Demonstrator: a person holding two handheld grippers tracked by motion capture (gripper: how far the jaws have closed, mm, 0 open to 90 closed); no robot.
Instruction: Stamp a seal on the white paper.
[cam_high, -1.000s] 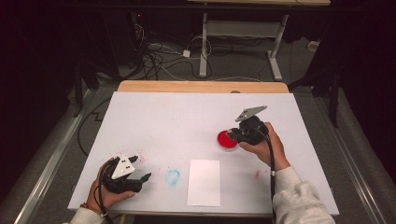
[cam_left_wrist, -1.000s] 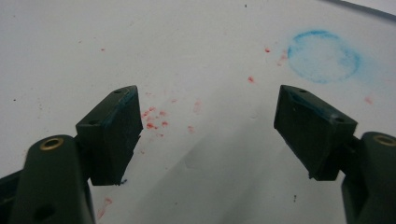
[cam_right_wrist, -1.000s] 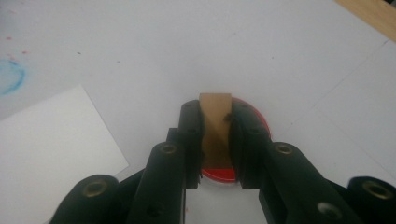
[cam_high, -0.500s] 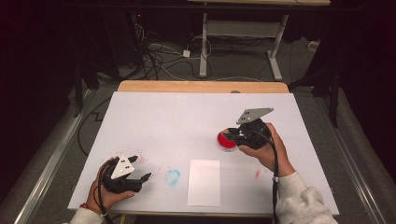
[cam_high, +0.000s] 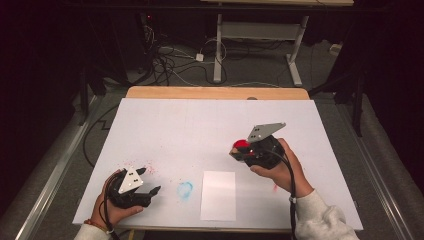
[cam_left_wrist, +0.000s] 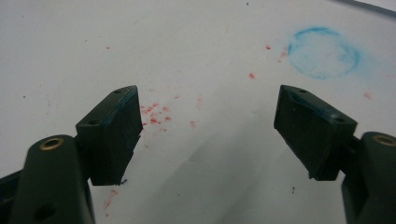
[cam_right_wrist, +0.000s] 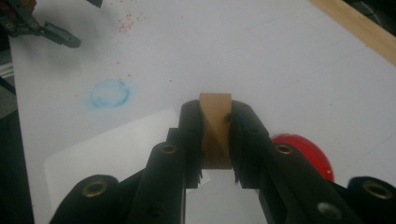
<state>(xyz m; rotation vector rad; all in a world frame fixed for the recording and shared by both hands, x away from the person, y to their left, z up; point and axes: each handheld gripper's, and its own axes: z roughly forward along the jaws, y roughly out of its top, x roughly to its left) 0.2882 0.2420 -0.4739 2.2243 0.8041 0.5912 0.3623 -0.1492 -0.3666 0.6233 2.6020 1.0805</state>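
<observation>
The left tool (cam_high: 150, 192) sits low over the near left part of the white-covered table (cam_high: 200, 120), held in the person's left hand (cam_high: 112, 207). In the left gripper view its two black jaws stand spread wide, with nothing but bare white surface between them. A scatter of small red paint specks (cam_left_wrist: 156, 114) lies just ahead of the jaw on the left of that view, and a faint round blue ring stain (cam_left_wrist: 323, 52) lies ahead of the other jaw, apart from it. In the high view that blue ring stain (cam_high: 185, 189) is just to the right of the left tool, and a blank white rectangular sheet of paper (cam_high: 218, 195) lies flat beyond it, between the two tools and nearer the table's front edge.

The right tool (cam_high: 236, 152), in the person's right hand (cam_high: 277, 167), is held above the table to the right of the sheet, its grey three-cornered plate on top. In the right gripper view its jaws are pressed on a small tan wooden block (cam_right_wrist: 215, 128), which stands upright between the pads with its top end poking out beyond the fingertips. Just to the right of those jaws, and below them, shows a round red disc (cam_right_wrist: 303, 154); whether it joins the block I cannot tell. In the high view the red disc (cam_high: 241, 145) shows at the right tool's tip.
</observation>
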